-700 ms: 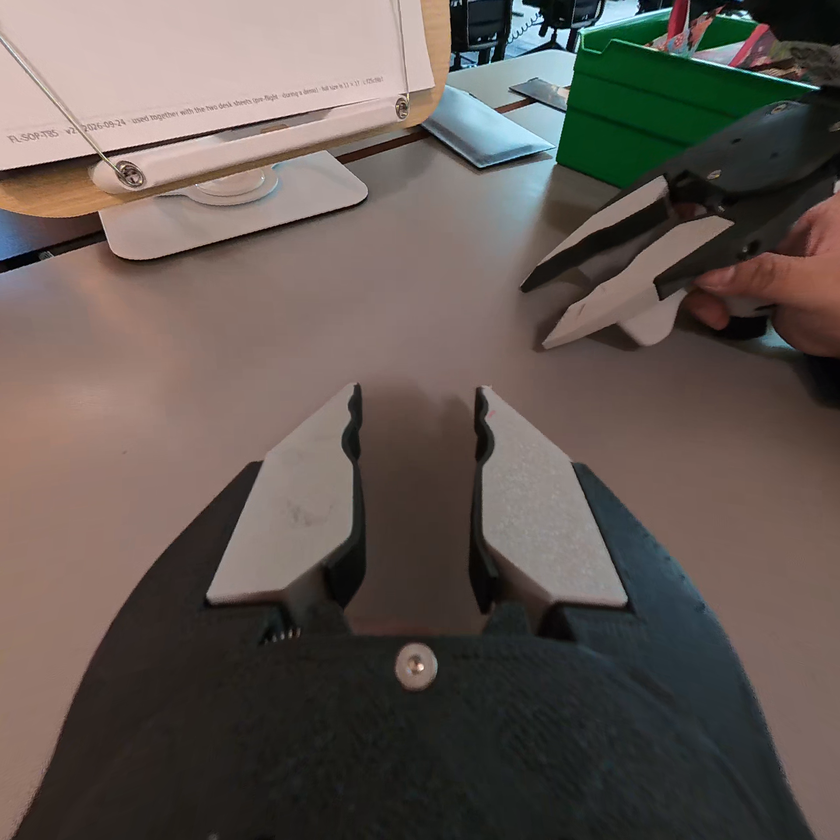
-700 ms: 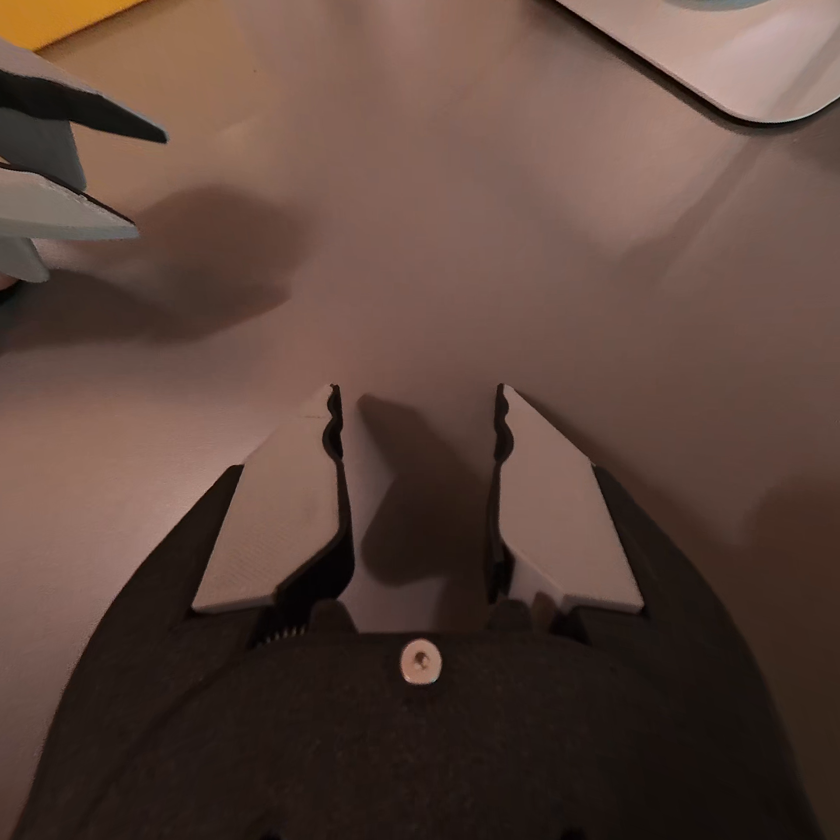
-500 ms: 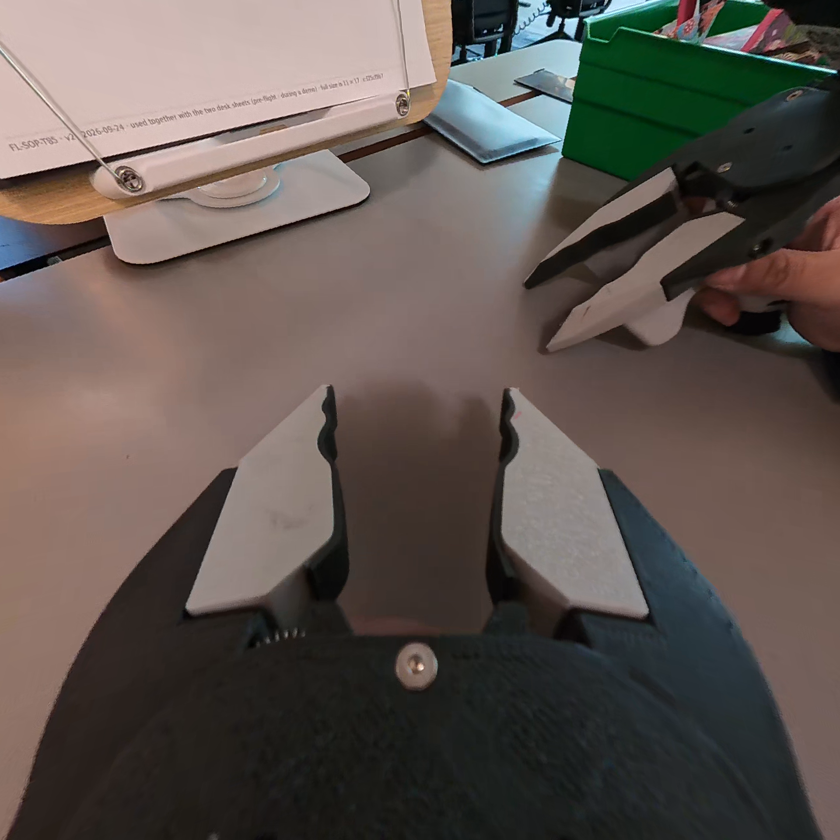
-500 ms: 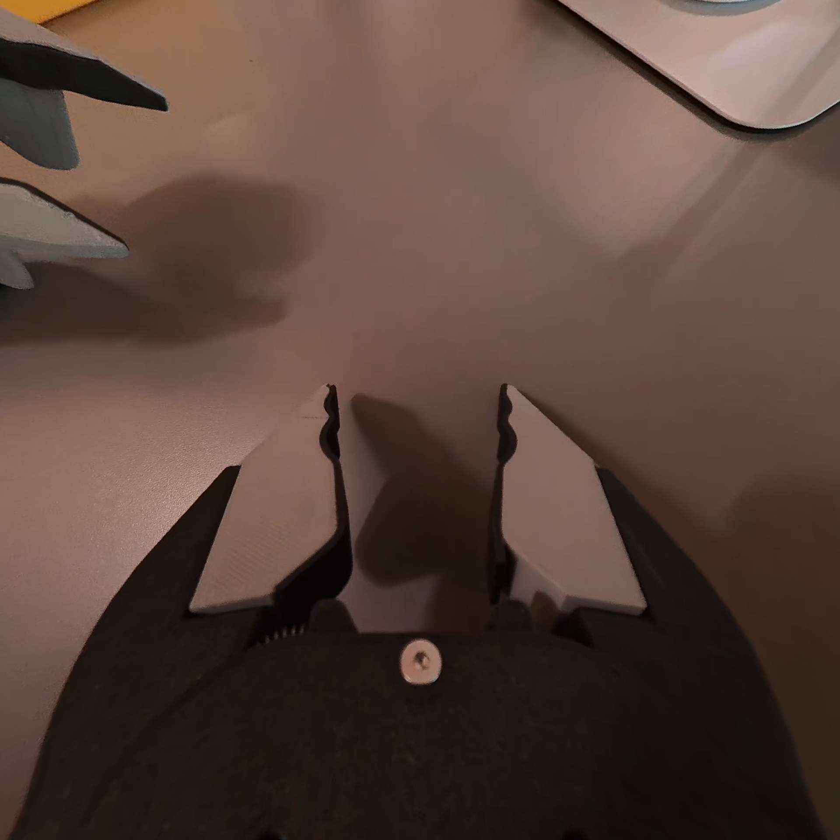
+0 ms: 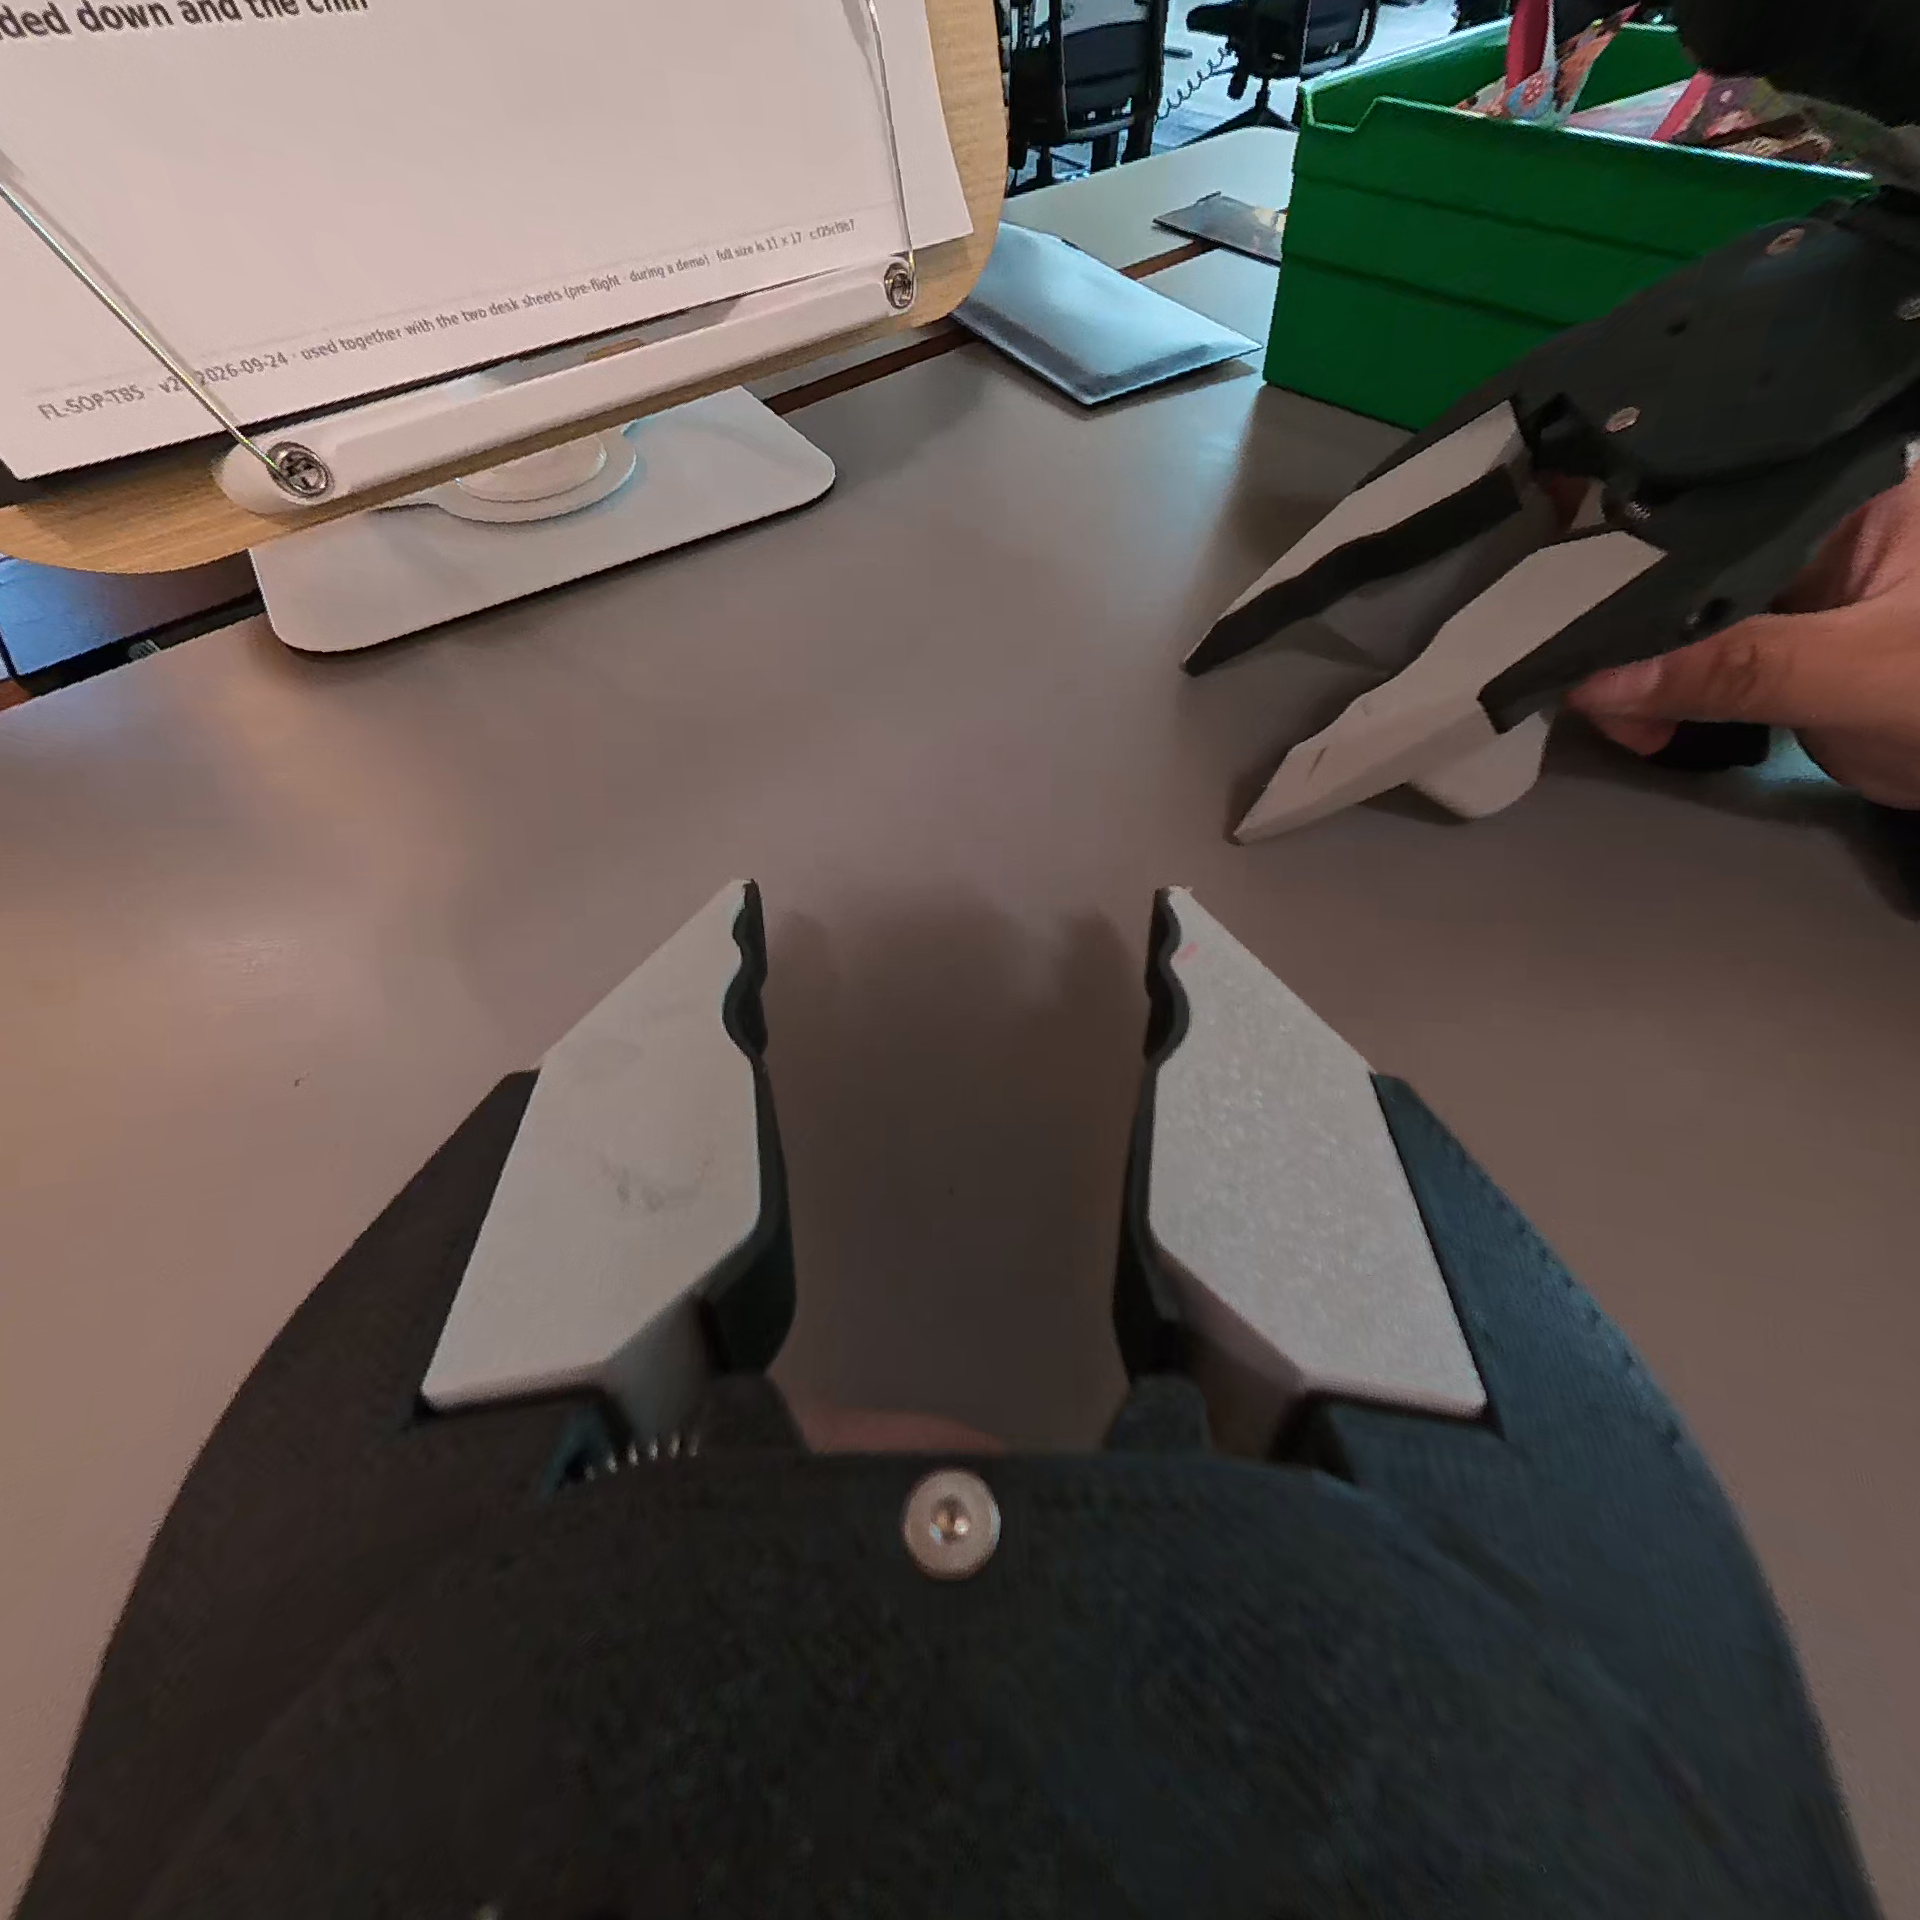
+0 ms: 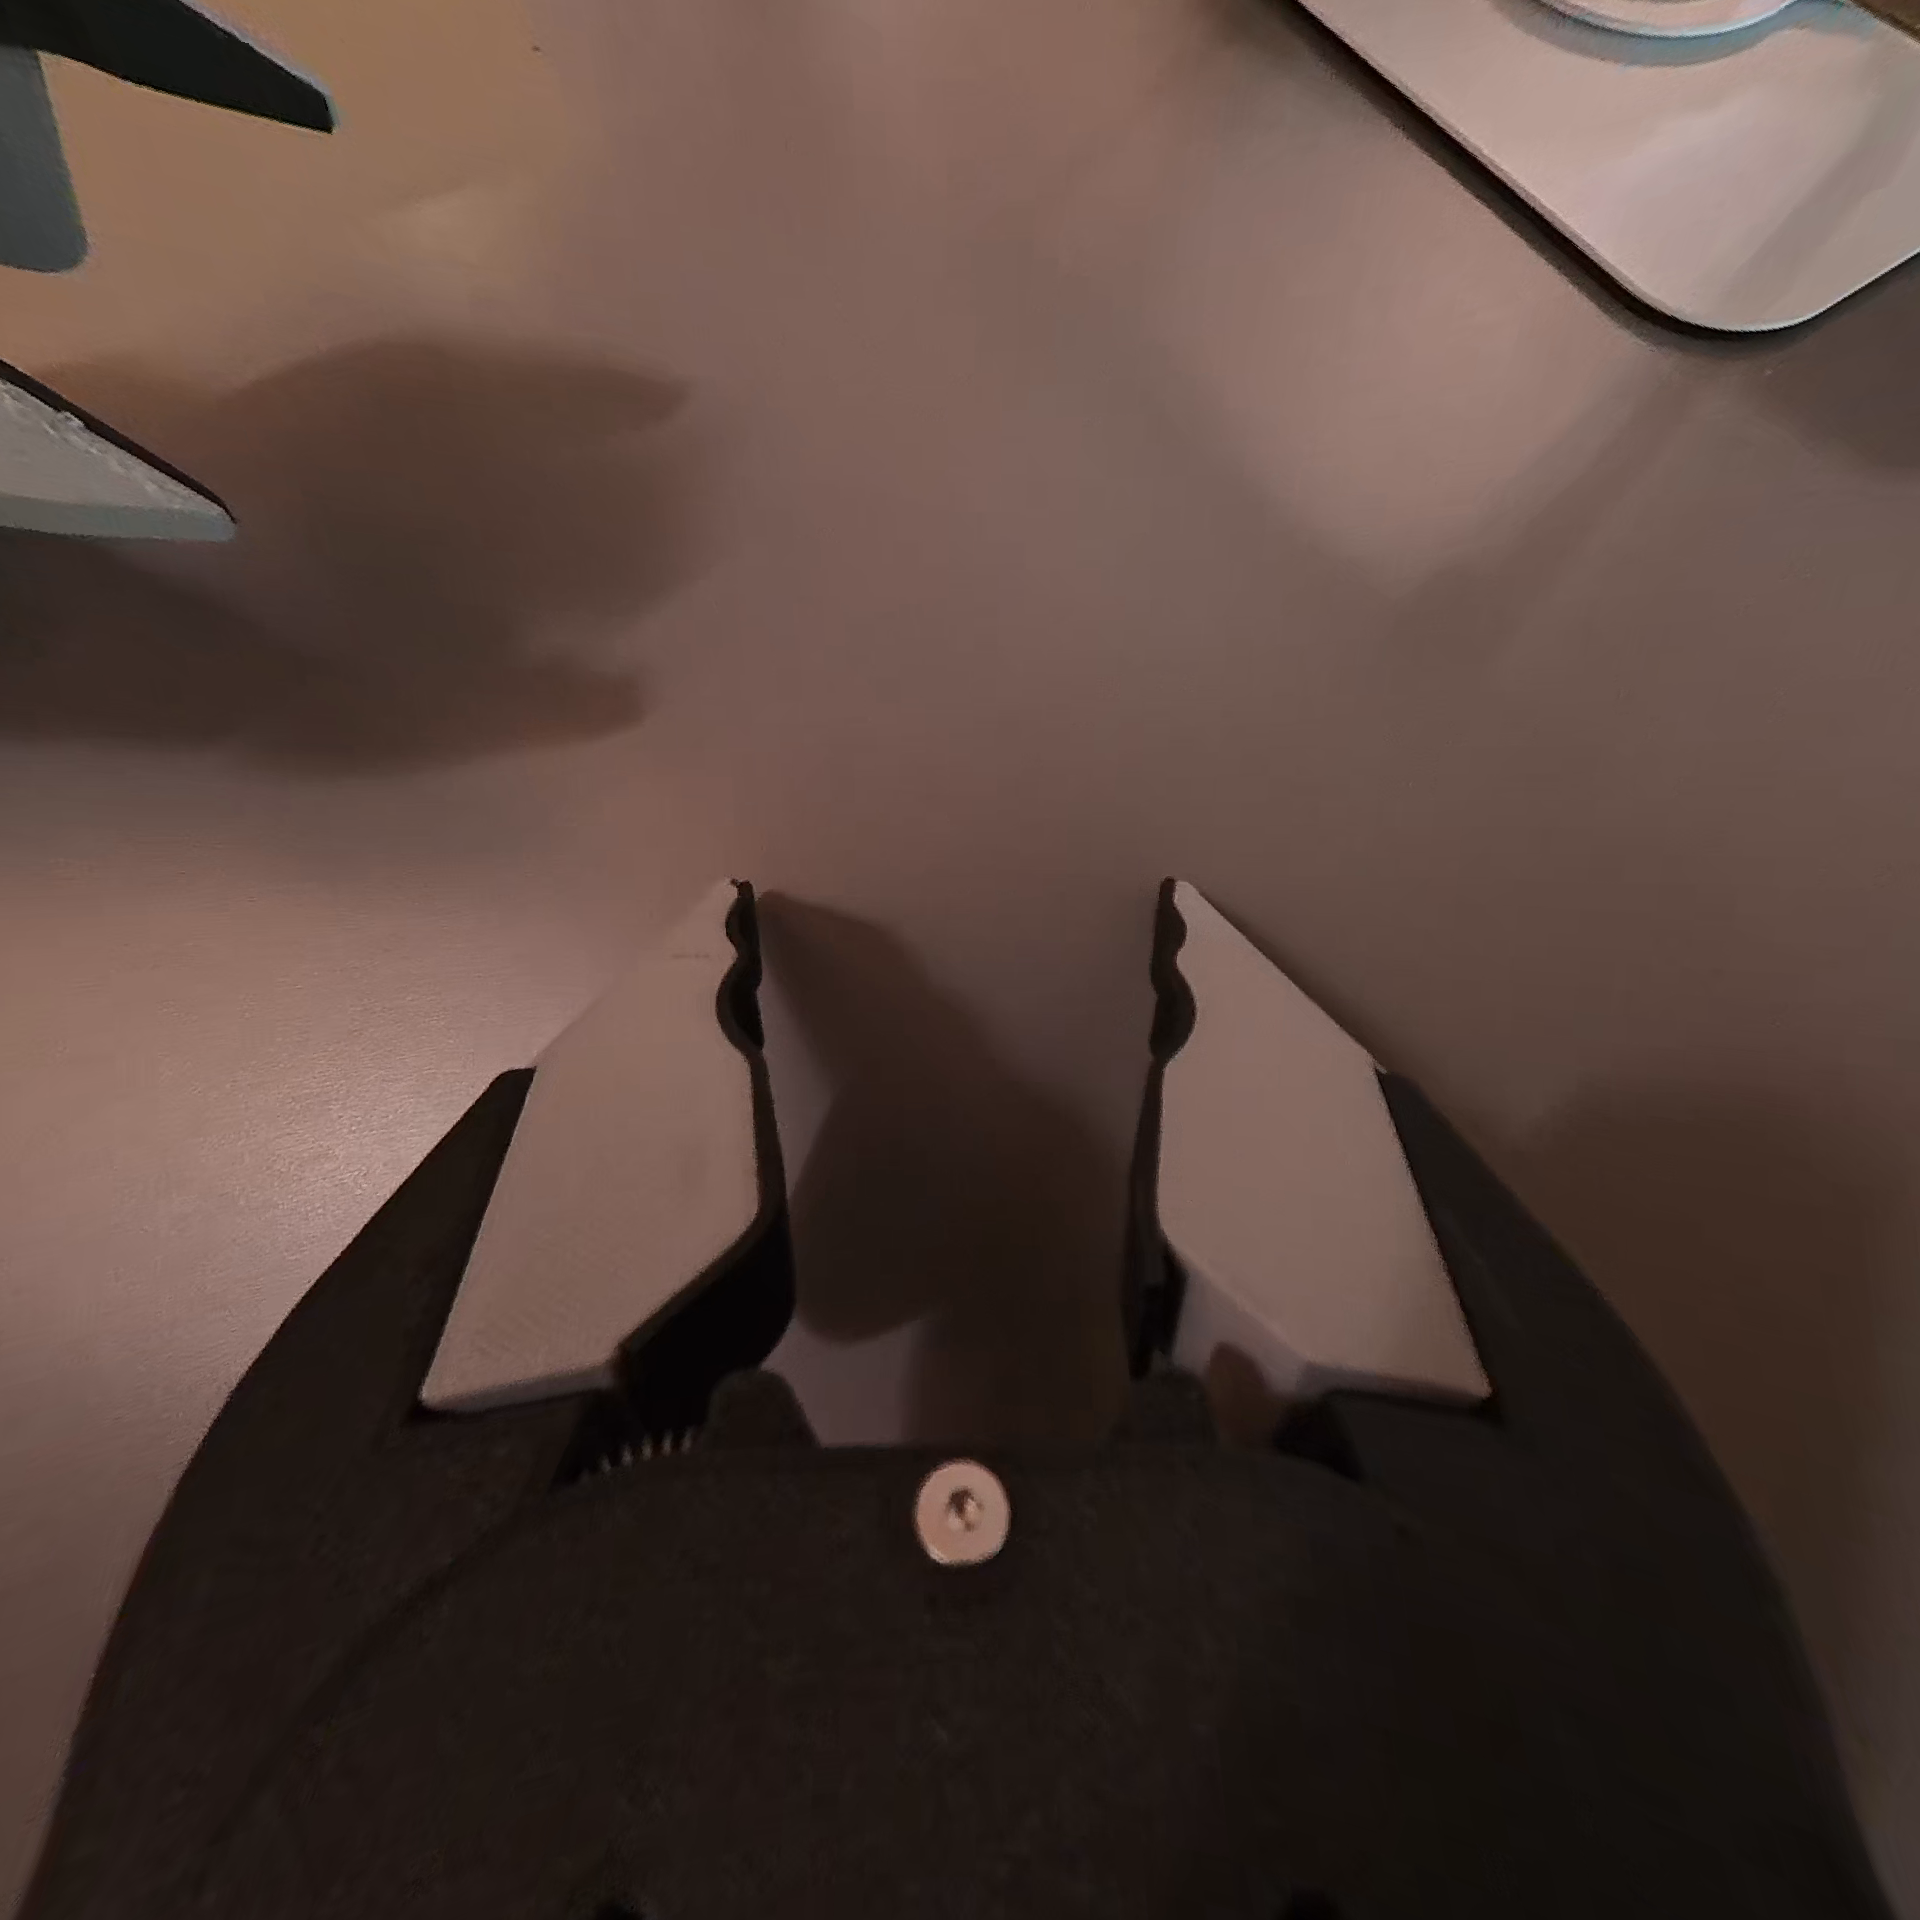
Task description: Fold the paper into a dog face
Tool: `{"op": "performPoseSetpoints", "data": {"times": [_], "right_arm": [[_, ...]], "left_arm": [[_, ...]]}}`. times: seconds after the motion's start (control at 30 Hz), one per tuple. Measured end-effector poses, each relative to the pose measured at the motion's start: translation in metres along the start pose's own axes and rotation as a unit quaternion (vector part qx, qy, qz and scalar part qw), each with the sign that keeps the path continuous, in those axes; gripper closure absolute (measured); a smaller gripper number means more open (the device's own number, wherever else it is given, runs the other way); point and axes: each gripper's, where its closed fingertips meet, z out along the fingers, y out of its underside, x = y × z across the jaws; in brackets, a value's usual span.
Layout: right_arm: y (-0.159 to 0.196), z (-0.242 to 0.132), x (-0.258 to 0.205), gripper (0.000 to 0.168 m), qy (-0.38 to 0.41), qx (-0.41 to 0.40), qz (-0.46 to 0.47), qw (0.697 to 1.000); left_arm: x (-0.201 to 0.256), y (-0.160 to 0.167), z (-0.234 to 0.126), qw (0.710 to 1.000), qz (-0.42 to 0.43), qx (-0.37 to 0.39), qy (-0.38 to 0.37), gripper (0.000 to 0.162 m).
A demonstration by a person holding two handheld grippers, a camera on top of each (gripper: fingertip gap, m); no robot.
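My left gripper [image 5: 956, 894] is open and empty, low over the bare grey table [image 5: 727, 748]. My right gripper [image 6: 956, 888] is open and empty too, its tips close to the table. In the left wrist view the right gripper [image 5: 1216, 748] shows at the right, held by a hand [image 5: 1797, 665], lower finger touching the table. The left gripper's fingertips [image 6: 125, 499] show at the left edge of the right wrist view. No loose sheet of paper lies between the grippers. Patterned coloured papers [image 5: 1538, 73] stick out of a green bin [image 5: 1507, 229] at the far right.
A wooden document stand [image 5: 966, 156] with a white printed sheet sits on a white base [image 5: 540, 540] at the far left; the base also shows in the right wrist view [image 6: 1662, 156]. A silver flat pouch [image 5: 1091, 322] lies beside the bin. Office chairs stand beyond the table. Both grippers' tips are roughly 25 cm from the white base [image 5: 540, 540].
My left gripper's fingers have spread wider. The right gripper has opened slightly and the left fingertips have drifted left in its view.
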Motion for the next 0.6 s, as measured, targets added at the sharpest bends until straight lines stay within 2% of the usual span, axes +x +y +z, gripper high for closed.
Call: {"op": "performPoseSetpoints", "data": {"times": [0.37, 0.5, 0.6], "right_arm": [[0.004, -0.008, 0.008, 0.097, -0.002, 0.009, 0.031, 0.999], [0.005, -0.010, 0.008, 0.097, -0.005, 0.010, 0.034, 0.999], [0.006, -0.010, 0.008, 0.097, -0.004, 0.009, 0.031, 0.999]], "left_arm": [[-0.005, -0.002, -0.022, 0.998, -0.057, 0.036, -0.006, 0.089], [-0.006, 0.008, -0.049, 0.995, -0.086, 0.040, -0.004, 0.087], [-0.019, 0.018, -0.082, 0.993, -0.109, 0.035, -0.011, 0.081]]}}
